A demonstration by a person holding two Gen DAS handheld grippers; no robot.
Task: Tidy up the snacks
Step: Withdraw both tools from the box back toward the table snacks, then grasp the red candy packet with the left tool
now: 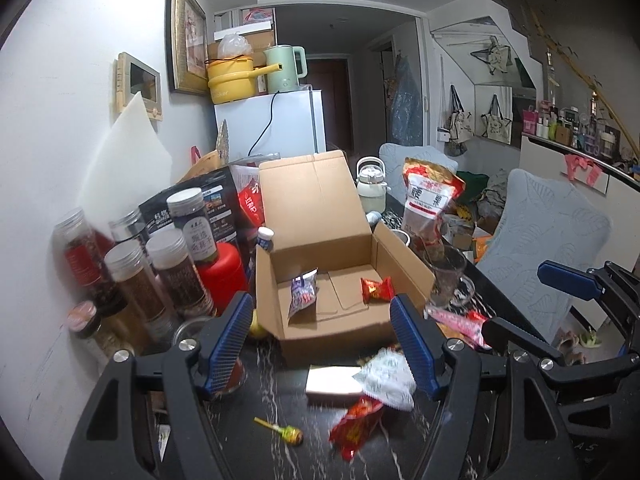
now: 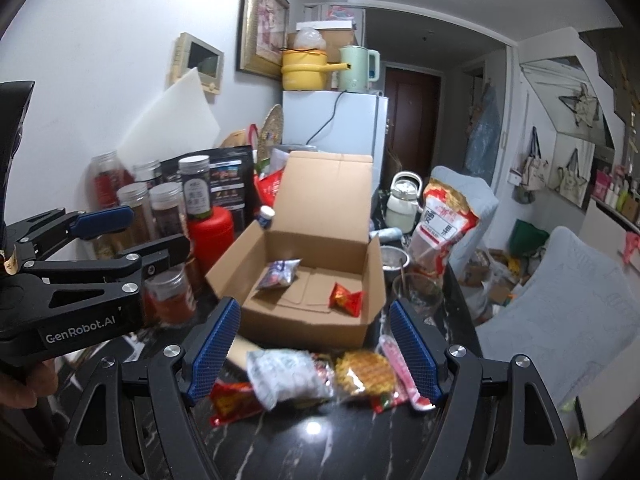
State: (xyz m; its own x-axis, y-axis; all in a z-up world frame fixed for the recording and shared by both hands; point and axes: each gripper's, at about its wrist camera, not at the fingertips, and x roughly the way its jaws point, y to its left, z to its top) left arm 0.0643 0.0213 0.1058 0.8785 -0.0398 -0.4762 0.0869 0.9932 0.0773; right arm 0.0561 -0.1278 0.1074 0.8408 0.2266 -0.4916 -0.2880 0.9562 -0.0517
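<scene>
**Two packets boxed, a heap still waiting on the table**

The open cardboard box (image 2: 304, 280) sits in the middle of the dark marble table (image 2: 312, 452), lid flap standing up at the back. Inside lie only two things: a bluish-white packet (image 2: 279, 274) toward the left and a small red packet (image 2: 345, 298) toward the right, well apart, with bare floor between them.

The rest of the snacks lie in a loose heap just in front of the box. The right gripper (image 2: 316, 354) hangs over that heap with its jaws spread wide and nothing between them. Below it lie a white crinkly bag (image 2: 286, 374), a round waffle biscuit (image 2: 366, 370) touching it, a pink stick wrapper (image 2: 400, 372) by the right finger, and a red wrapper (image 2: 234, 402) half tucked beneath. The left gripper (image 1: 322, 346) is likewise wide open and empty, aimed at the box front.

To my eye the white bag is the sensible next pick: it lies on top, so pinching its free edge should lift it without dragging the others.

The front wall of the box has to be cleared on the way in. A drinking glass (image 2: 416, 294) stands just beside the box's right wall, and jars (image 2: 168, 210) crowd the left. A lollipop (image 1: 282, 431) lies alone near the table edge.
</scene>
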